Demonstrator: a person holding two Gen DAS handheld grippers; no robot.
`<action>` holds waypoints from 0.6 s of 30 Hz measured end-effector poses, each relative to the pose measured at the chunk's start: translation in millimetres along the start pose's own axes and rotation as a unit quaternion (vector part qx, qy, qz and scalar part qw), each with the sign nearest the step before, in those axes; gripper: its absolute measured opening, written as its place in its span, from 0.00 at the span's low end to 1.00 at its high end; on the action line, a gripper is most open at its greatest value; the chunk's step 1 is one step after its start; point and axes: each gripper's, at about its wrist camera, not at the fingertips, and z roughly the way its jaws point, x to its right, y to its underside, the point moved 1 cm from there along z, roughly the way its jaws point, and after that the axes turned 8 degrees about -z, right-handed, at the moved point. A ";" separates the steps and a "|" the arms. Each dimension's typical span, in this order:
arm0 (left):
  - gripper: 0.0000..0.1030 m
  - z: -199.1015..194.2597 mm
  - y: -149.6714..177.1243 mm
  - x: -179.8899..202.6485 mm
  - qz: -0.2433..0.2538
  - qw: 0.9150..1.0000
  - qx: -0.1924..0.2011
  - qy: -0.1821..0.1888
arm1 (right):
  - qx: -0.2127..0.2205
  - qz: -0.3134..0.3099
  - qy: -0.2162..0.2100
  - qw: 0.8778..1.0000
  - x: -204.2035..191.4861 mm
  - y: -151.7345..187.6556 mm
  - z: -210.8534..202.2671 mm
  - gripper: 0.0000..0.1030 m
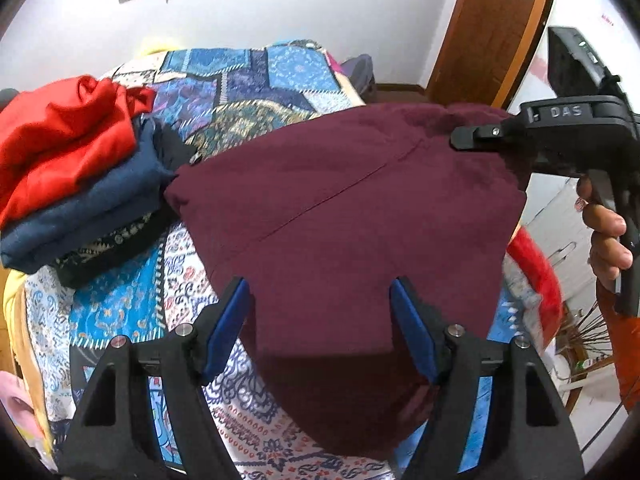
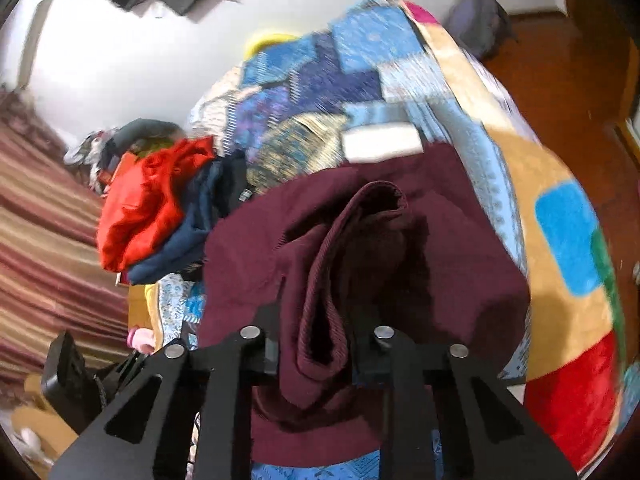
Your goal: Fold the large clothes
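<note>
Folded pile (image 1: 68, 184) sits left on the bed (image 1: 120, 312). Maroon garment (image 1: 344, 216) lies mid-bed: soft, limp, probably fairly heavy knit; best taken at a ribbed hem or corner. My left gripper (image 1: 320, 320) is spread wide over its near edge, holding nothing. My right gripper (image 2: 320, 344) pinches a bunched ribbed fold, lifting it.

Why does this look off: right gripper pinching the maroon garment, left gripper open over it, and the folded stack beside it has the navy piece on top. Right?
Not quite: the red garment tops the stack, with the navy piece under it, as the left wrist view shows. The rest holds: right gripper pinches the maroon garment, left gripper is open over it.
</note>
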 end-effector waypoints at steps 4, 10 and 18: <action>0.71 -9.0 -11.5 2.3 -0.012 1.000 0.018 0.013 | 0.038 -0.033 0.011 0.999 -12.2 -10.9 -25.2 0.15; 0.79 2.2 -11.5 -3.2 -0.038 0.999 0.015 0.010 | 0.013 -0.007 0.046 0.999 36.3 -0.6 -9.2 0.15; 0.93 28.0 -2.9 -2.5 -0.055 0.998 0.000 0.012 | -0.001 -0.010 0.096 0.995 76.9 29.0 15.4 0.49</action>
